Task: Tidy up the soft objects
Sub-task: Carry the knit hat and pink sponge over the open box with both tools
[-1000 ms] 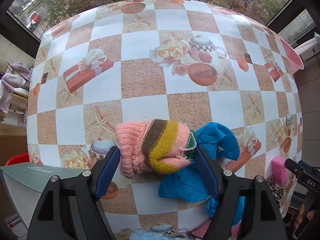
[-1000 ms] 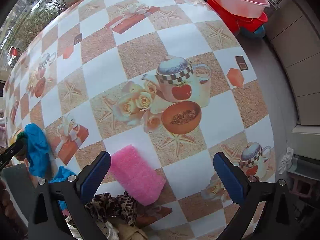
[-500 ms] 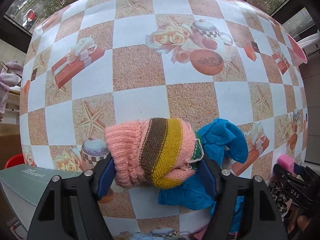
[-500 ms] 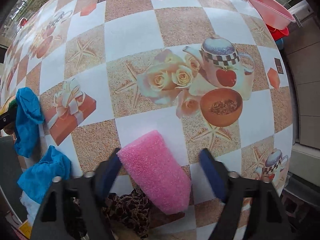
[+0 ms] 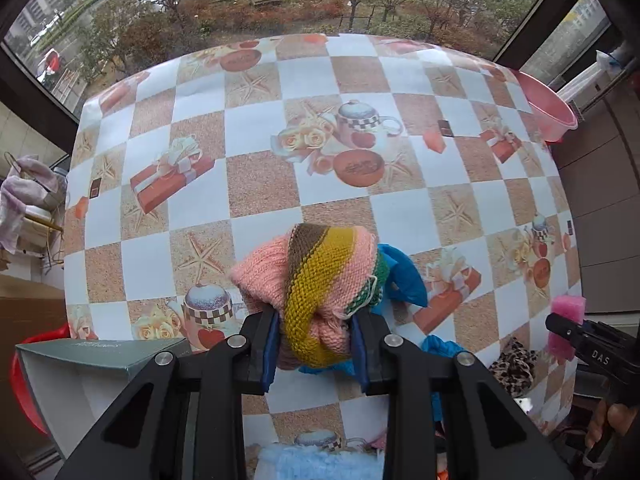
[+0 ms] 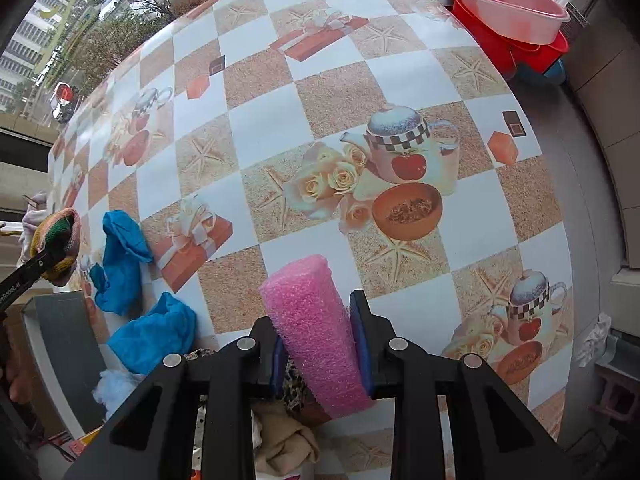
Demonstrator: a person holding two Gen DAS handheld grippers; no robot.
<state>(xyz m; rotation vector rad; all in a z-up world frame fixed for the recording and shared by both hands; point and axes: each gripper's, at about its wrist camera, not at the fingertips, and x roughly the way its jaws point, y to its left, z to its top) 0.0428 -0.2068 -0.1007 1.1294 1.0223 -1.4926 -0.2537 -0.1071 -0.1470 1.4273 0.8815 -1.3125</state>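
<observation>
My left gripper point(image 5: 316, 346) is shut on a pink knit hat point(image 5: 316, 276) with brown, yellow and green stripes, held above the table. The hat also shows in the right wrist view point(image 6: 60, 240) at the far left. My right gripper point(image 6: 320, 350) is shut on a pink foam block point(image 6: 316, 328), lifted off the checkered tablecloth point(image 6: 320, 80). The foam block also shows in the left wrist view point(image 5: 566, 326), at the right edge. Blue cloths point(image 6: 124, 252) lie on the table near the hat.
A grey-green open box point(image 5: 92, 376) sits at the lower left. A leopard-print cloth point(image 5: 512, 364), a beige cloth point(image 6: 284, 444) and a light blue fluffy item point(image 5: 320, 460) lie near the front edge. Pink and red basins point(image 6: 512, 20) stand beyond the table's far right.
Both grippers closed: the left on the knit hat, the right on the pink foam block. Both items are now lifted off the table.
</observation>
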